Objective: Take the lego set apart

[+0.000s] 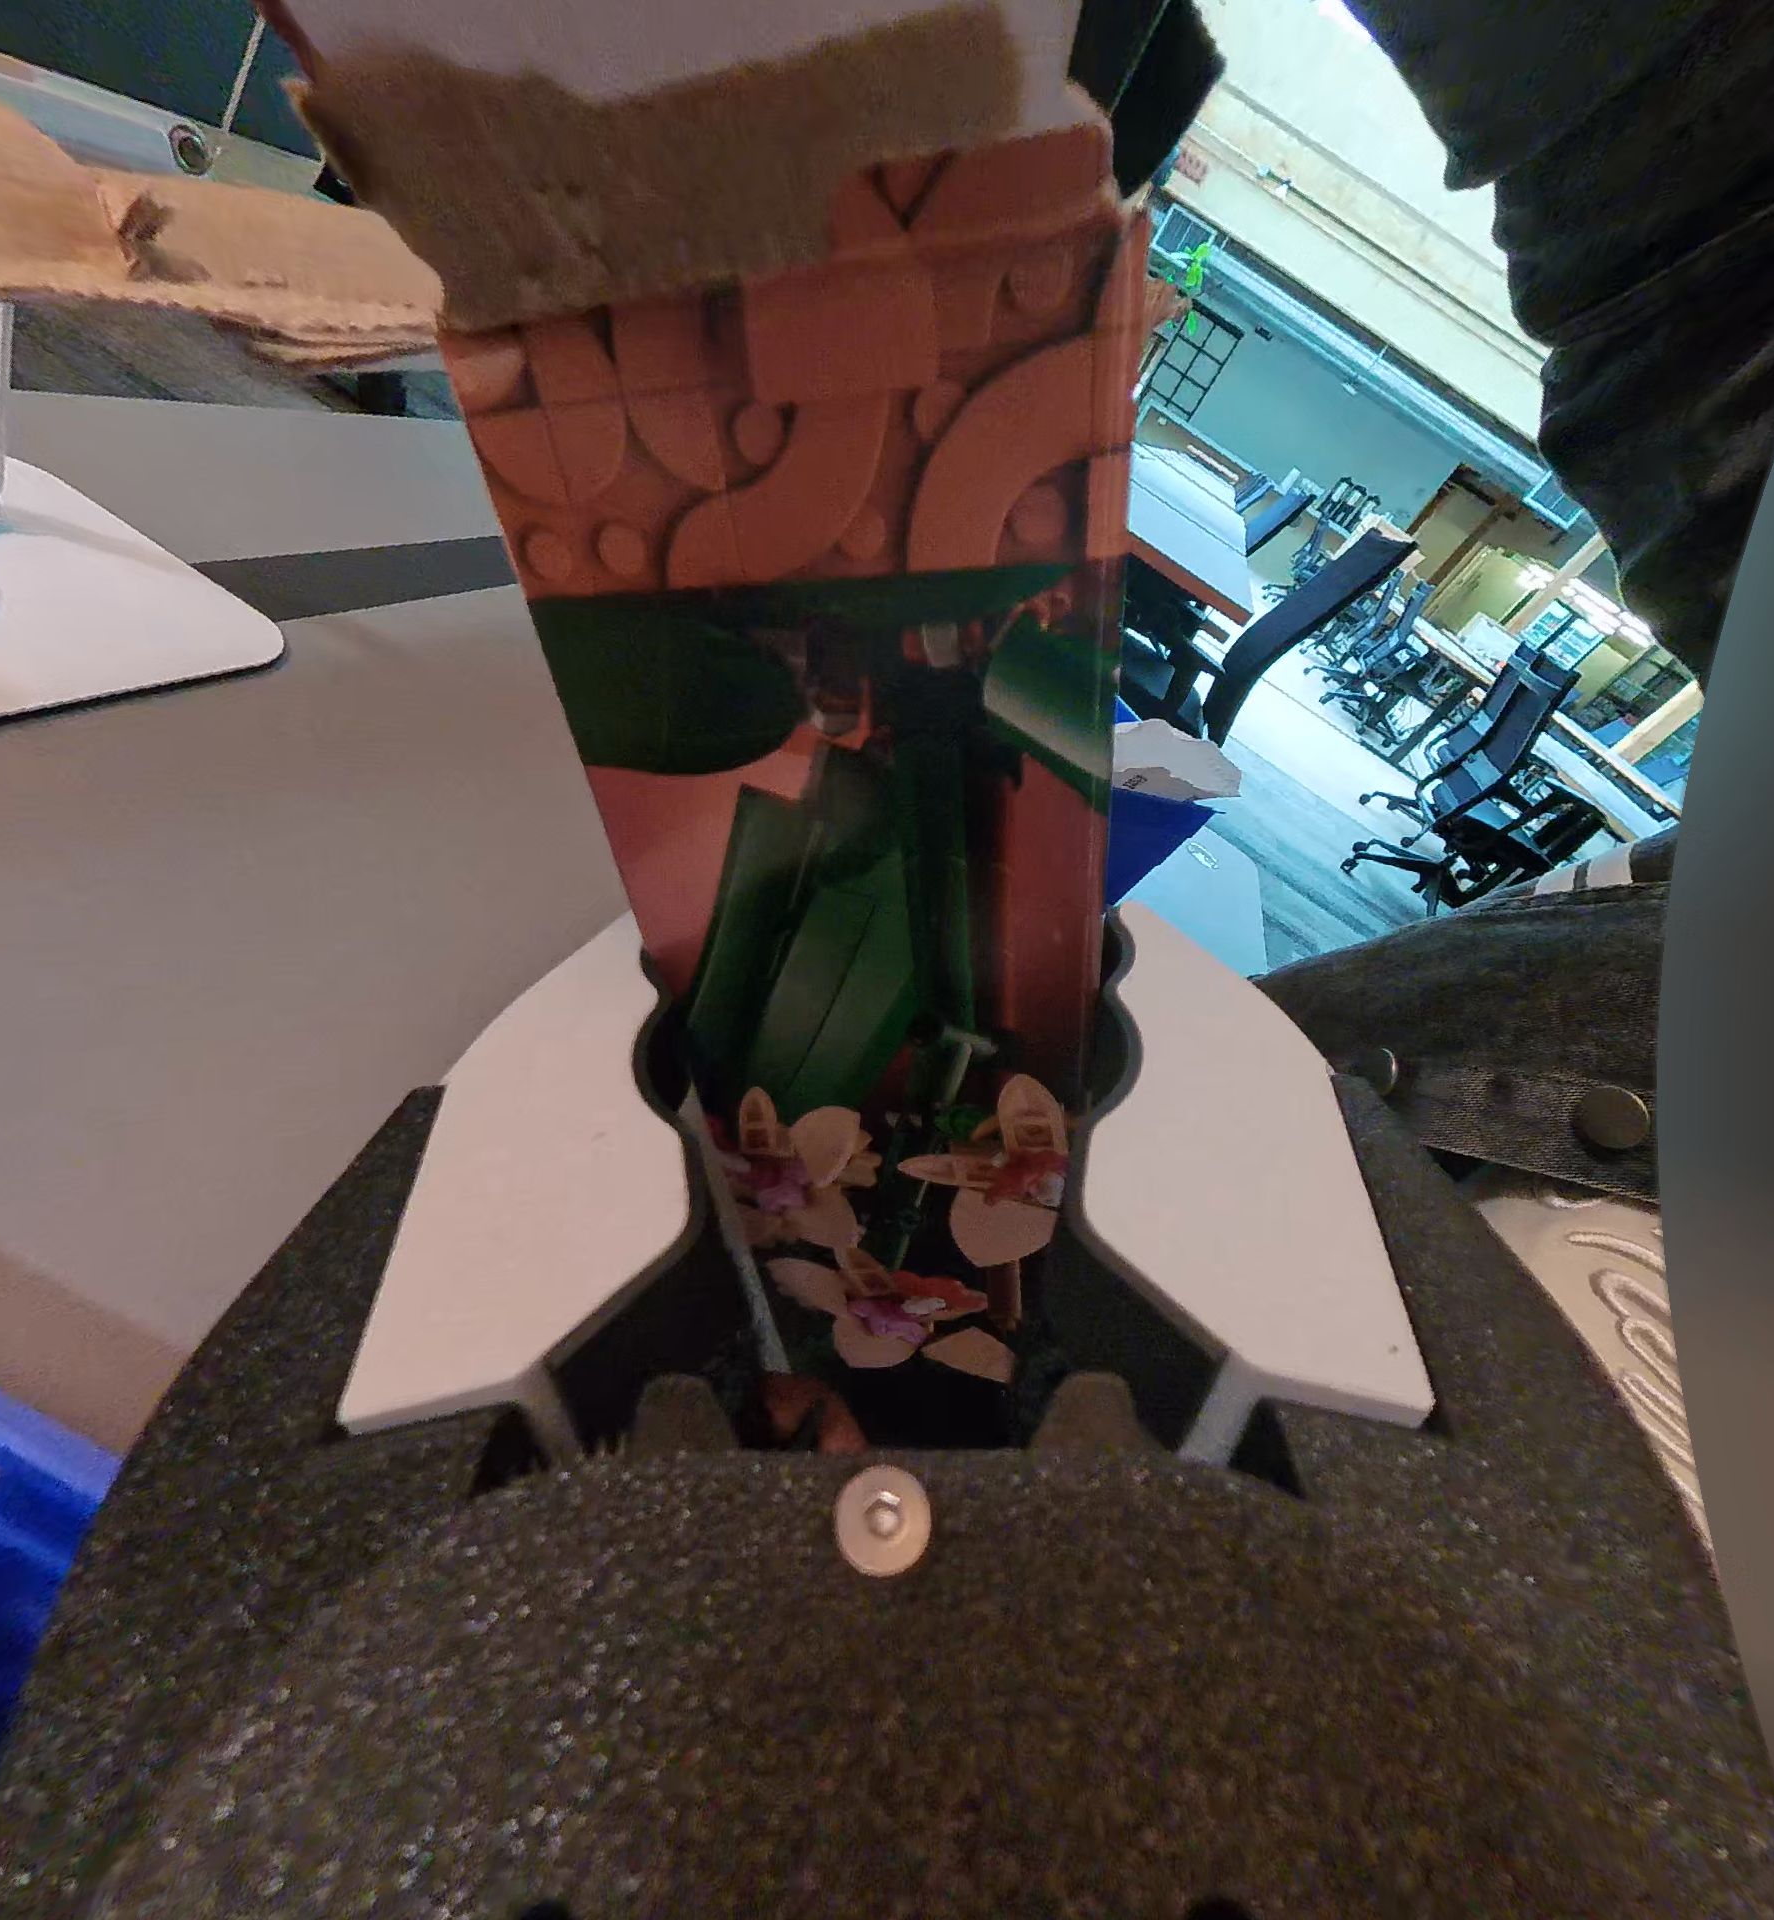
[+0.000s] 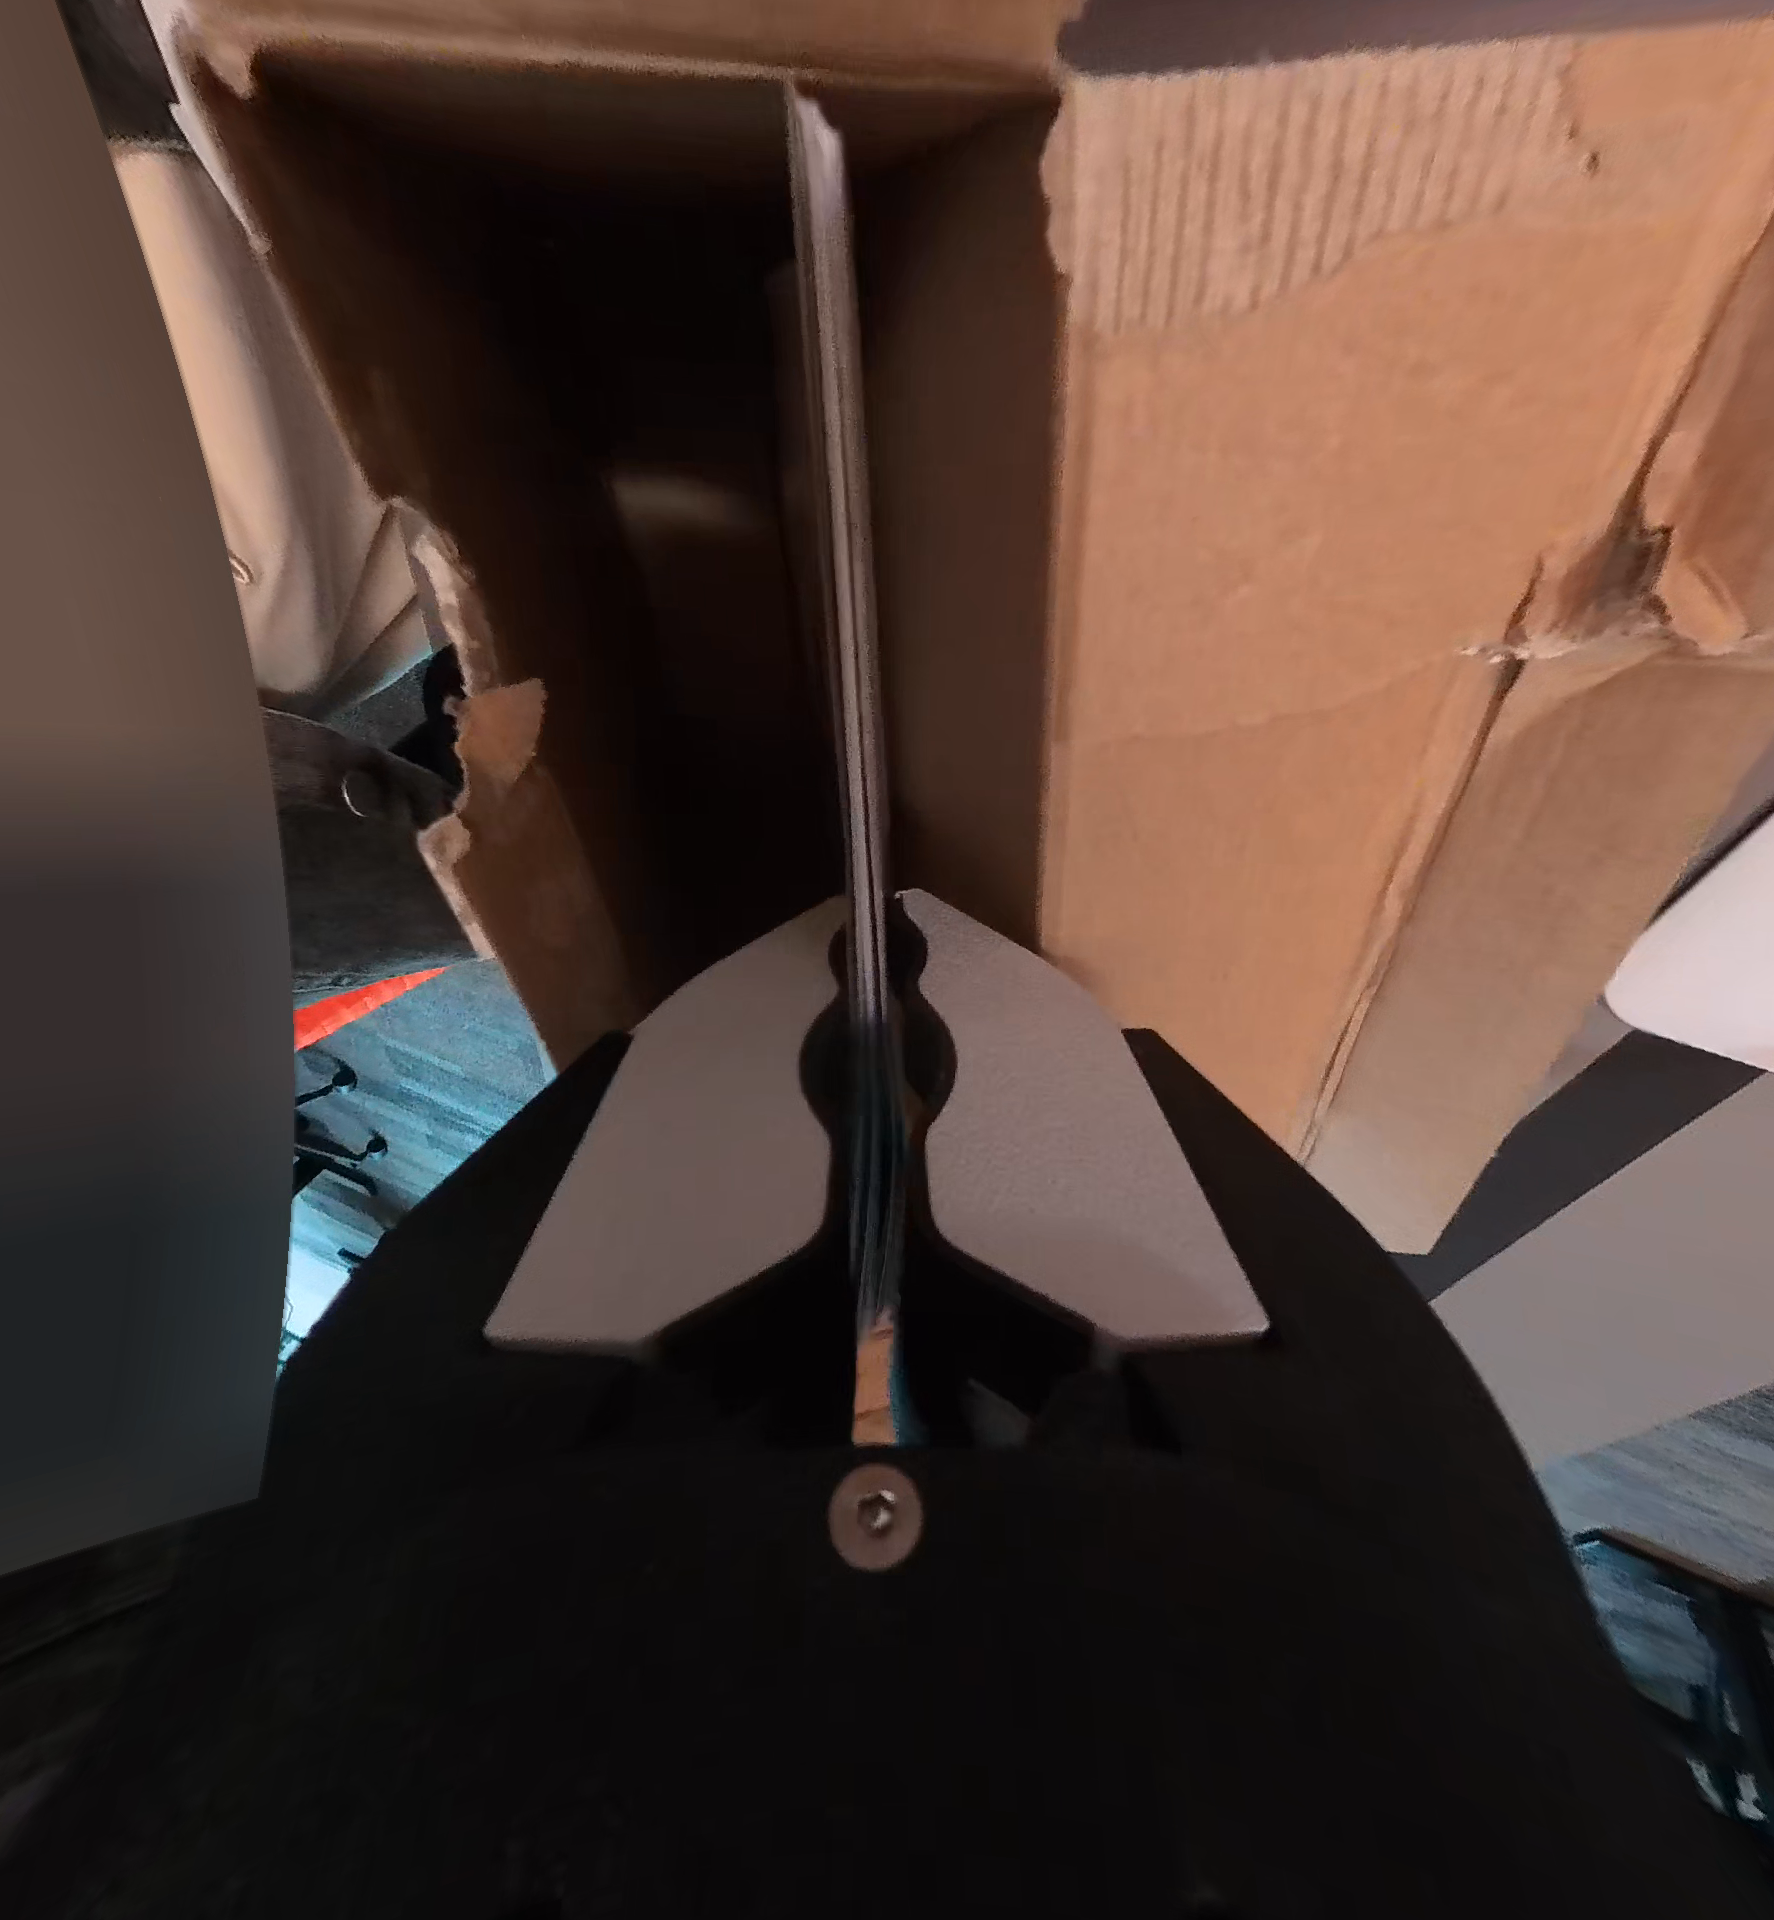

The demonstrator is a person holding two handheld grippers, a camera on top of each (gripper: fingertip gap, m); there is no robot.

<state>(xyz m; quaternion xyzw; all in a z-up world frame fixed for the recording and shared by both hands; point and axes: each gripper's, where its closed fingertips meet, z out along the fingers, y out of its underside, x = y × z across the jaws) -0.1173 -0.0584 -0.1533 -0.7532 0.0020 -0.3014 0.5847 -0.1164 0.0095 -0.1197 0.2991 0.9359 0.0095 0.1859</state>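
The left gripper (image 1: 878, 997) is clamped on the narrow side of the lego set box (image 1: 821, 644), which stands up between its white fingers (image 1: 540, 1174) above the grey counter (image 1: 270, 883); the box's torn top flap (image 1: 654, 177) shows bare brown card. The right gripper (image 2: 875, 935) pinches a thin booklet (image 2: 841, 540) edge-on (its pages slightly blurred), which reaches into the box's open, dark interior (image 2: 654, 468). A ripped cardboard flap (image 2: 1330, 623) hangs at the right.
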